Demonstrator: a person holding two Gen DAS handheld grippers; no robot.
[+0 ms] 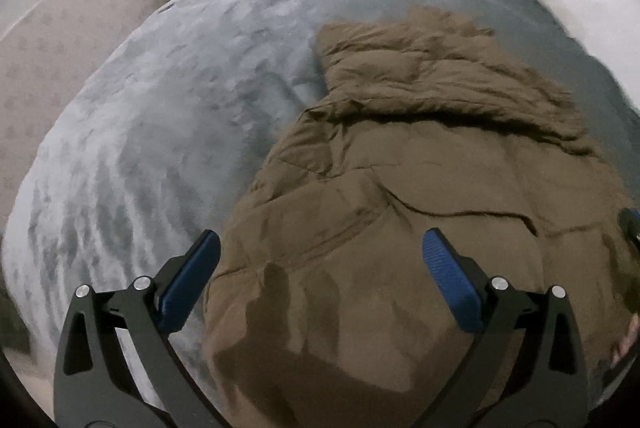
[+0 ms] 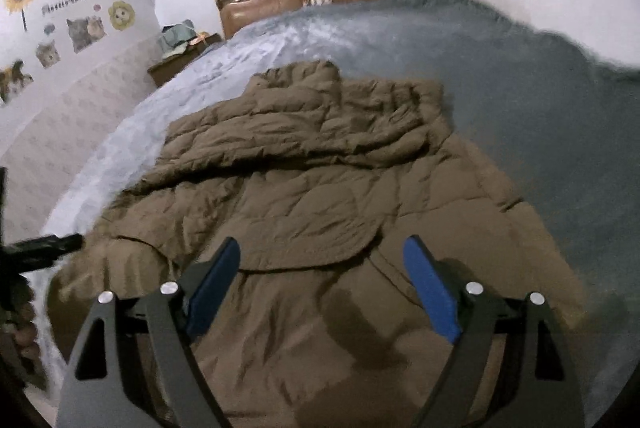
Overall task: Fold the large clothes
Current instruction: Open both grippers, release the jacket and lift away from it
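We see the brown padded coat (image 2: 304,195) lying on the bed (image 1: 132,131), spread over its near right part on the grey blanket. Its far end already looks turned over onto the body, with a puffy layer lying across it, so we judge one fold or a sleeve tuck done and the main folds still left. Our left gripper (image 1: 320,264) hangs above the coat's near left edge with its jaws spread wide and nothing between them. Our right gripper (image 2: 322,268) hovers over the near middle of the coat, also spread and empty. We cannot make out the sleeves or the hood under the rumpled layers, the coat's near hem is cut off by the frame, and both views are blurred.
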